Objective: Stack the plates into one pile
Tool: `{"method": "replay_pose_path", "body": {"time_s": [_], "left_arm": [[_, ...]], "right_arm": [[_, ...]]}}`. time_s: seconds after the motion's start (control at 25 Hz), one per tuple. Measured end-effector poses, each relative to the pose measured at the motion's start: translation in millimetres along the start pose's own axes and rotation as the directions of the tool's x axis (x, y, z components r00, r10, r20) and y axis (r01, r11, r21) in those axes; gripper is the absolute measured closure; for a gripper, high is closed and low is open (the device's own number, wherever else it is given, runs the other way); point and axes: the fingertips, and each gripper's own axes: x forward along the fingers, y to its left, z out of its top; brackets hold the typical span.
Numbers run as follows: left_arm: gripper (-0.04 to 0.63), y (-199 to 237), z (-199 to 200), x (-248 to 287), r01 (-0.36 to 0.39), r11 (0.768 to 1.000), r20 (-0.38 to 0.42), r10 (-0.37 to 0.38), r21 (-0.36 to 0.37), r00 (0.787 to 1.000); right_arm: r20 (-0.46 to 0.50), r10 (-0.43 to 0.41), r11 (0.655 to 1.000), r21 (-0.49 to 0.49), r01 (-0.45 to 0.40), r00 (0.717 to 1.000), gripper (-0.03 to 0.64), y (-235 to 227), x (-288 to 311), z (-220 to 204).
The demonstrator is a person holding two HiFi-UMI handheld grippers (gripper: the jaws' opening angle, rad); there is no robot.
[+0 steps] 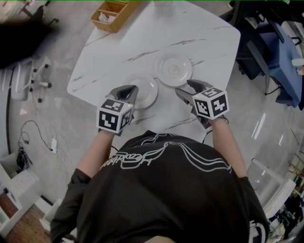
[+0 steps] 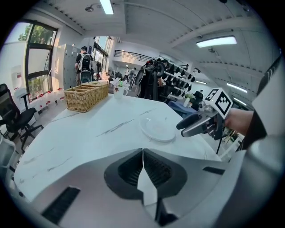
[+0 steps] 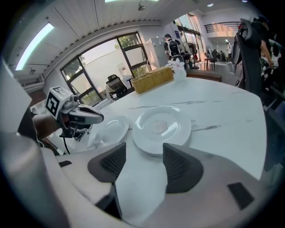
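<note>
Two white plates lie on the white marble table (image 1: 204, 42). The far-right plate (image 1: 174, 69) (image 3: 161, 128) (image 2: 156, 129) sits just ahead of my right gripper (image 1: 184, 87) (image 3: 144, 149), which is open with only bare tabletop between its jaws. The near-left plate (image 1: 142, 90) (image 3: 111, 131) lies flat beside it. My left gripper (image 1: 129, 88) (image 2: 142, 151) hovers at that plate's left edge, its jaws shut tip to tip with nothing seen between them. That plate does not show in the left gripper view. The two plates lie apart.
A wicker basket (image 1: 111, 14) (image 2: 87, 95) stands at the table's far left corner, with a white cup (image 2: 118, 91) of flowers beyond it. An office chair (image 1: 33, 76) is left of the table and blue chairs (image 1: 280, 52) are to the right. My body is at the near edge.
</note>
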Motion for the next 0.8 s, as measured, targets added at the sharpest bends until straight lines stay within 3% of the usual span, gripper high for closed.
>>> {"method": "replay_pose_path", "body": {"time_s": [0.32,0.8], "left_arm": [[0.569,10,-25,-13,-0.048,0.996,-0.059,0.053,0.08,0.997],[0.569,35,-60,-25,-0.086,0.994,-0.11,0.092,0.061,0.99]], "right_arm": [[0.016,0.089,0.995,-0.043,-0.088,0.996,0.356,41,13,7],[-0.022,0.162,0.982,-0.096,-0.163,0.987,0.357,86,46,4]]}}
